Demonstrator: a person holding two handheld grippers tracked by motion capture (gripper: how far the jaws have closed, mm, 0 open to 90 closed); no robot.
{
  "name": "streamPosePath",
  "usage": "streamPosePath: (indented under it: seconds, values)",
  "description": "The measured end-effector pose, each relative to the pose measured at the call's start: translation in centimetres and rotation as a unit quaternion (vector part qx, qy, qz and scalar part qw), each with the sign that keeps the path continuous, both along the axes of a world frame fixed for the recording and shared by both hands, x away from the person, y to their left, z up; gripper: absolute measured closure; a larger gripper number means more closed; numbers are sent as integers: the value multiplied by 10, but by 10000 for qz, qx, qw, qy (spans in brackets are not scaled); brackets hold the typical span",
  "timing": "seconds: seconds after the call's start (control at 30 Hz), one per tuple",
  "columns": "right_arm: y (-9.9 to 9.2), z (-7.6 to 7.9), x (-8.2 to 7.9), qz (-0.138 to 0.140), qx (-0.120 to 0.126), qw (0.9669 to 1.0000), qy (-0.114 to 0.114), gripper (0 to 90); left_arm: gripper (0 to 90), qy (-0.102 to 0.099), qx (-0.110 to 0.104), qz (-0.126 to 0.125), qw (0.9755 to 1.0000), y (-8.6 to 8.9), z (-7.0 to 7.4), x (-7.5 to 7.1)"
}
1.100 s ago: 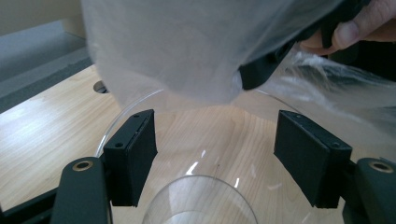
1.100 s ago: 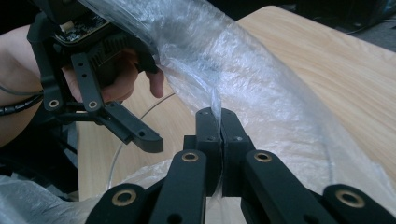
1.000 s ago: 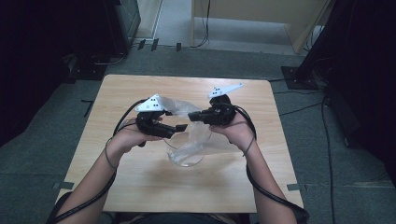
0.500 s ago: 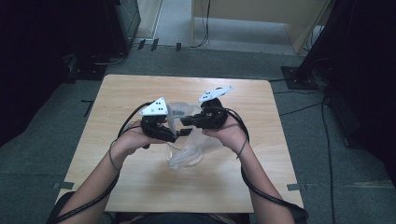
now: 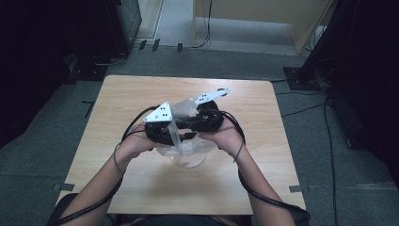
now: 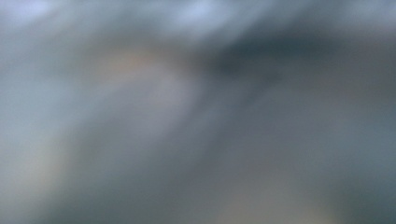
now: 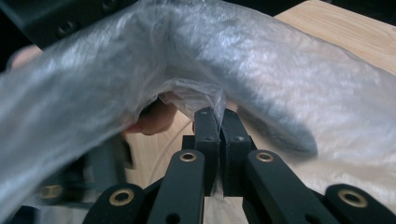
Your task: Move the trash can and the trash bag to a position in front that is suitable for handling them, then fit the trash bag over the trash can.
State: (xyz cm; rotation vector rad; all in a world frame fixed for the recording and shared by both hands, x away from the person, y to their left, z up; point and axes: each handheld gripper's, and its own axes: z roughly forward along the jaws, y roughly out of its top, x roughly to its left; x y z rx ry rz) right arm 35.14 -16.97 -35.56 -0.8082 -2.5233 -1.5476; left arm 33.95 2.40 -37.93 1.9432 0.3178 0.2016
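In the high view, a clear plastic bag [image 5: 181, 141] is being held up over the middle of the desk [image 5: 117, 94], well clear of its edges and corners, slightly nearer the person's edge. The left gripper [image 5: 170, 134] and the right gripper [image 5: 194, 123] are being brought close together at the bag's upper part, with the film rising between them and a fold of it showing behind the left gripper's grey plate. The lower part of the bag is hanging down toward the desk top below both hands; whether it is touching the wood cannot be told. Black cables are trailing from both grippers back along the forearms toward the near edge.

In the left gripper view, nothing sharp is being shown: a grey-blue blur, probably film lying right against the lens. The left gripper's jaws have just been closing, but whether the bag is being pinched between them cannot be told.

In the right gripper view, the right gripper [image 7: 216, 116] is being kept closed on the bag [image 7: 261, 60]: a thin edge of film is being clamped between its two black jaws. The rest of the film is billowing above the jaws, and the desk [image 7: 345, 28] is being seen at the upper right.
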Motion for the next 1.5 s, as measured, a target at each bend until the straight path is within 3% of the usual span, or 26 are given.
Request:
streamPosePath:
  seconds: [0.1,0.23,0.43,0.5,0.57,0.63,0.8,0.97,1.33,1.5]
  values:
    - [-2,-1,1,24,70,10000,55,865,509,117,-32,87,9999,2,0,2]
    - [-2,-3,2,140,91,9999,32,839,507,226,-25,-14,9997,4,0,3]
    - [-10,1,3,147,206,9997,-50,673,446,369,-60,2,9993,8,0,5]
    - [-15,2,4,25,322,9995,-31,597,498,374,-61,50,9993,10,0,7]
    - [-21,4,6,-84,405,9991,37,576,587,417,-105,124,9990,12,1,7]
    - [-29,8,7,-167,471,9987,-52,514,699,475,-199,175,9985,14,3,8]
    - [-38,10,9,-279,544,9980,-175,485,769,557,-287,293,9976,22,8,11]
    - [-43,9,12,-325,504,9979,-233,452,830,642,-251,330,9971,24,7,13]
    - [-57,13,9,-151,257,9963,-800,343,872,795,-336,562,9947,44,13,20]
    - [-58,10,8,58,32,9939,-1105,280,878,835,-391,609,9939,48,15,22]
